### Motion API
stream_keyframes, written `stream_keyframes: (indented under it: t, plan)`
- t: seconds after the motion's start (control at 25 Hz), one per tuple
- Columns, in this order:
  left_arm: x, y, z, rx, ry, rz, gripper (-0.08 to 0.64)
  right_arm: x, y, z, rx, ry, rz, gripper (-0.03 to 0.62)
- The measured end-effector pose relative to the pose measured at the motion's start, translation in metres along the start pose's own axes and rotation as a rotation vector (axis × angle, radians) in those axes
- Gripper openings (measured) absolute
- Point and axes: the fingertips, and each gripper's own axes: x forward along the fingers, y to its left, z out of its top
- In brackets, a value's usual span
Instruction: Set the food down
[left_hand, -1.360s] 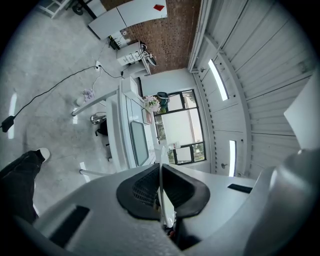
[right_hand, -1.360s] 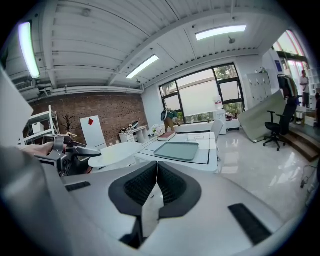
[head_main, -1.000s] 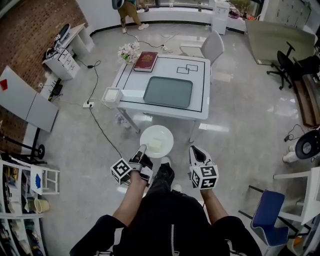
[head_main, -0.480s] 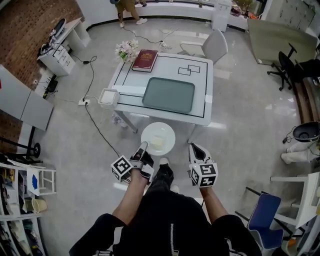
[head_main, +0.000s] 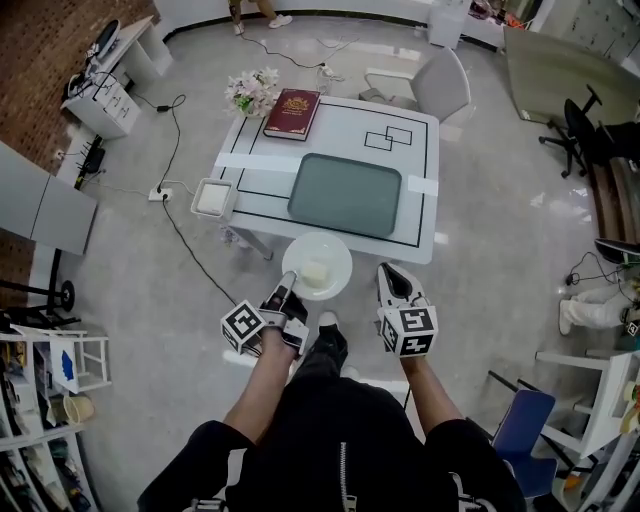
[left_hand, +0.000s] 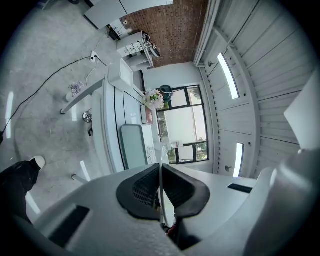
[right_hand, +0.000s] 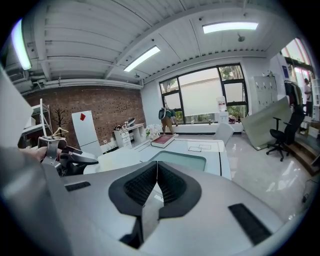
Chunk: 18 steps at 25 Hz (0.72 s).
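Plate (head_main: 335, 258) with pale food (head_main: 315, 273): we clamp its rim in left tongs (head_main: 288, 283) by surface (head_main: 420, 215) edge; right tongs (head_main: 390, 276) clenched, empty.

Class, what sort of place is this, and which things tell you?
Likely an office-style workspace or lab: brick wall, black office chair, white table with marked outlines.
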Motion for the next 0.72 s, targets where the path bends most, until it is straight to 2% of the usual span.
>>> stream_keyframes:
  t: [0.36,0.72]
  plan:
    - [0.046,0.001,0.050,-0.010,0.025,0.006,0.014,0.065,0.000,0.022,-0.005,0.041,-0.023,0.011]
    - [0.085,0.002,0.071,-0.017,0.075,0.000,0.014,0.098,-0.009,0.029,0.019,0.061,-0.069,0.011]
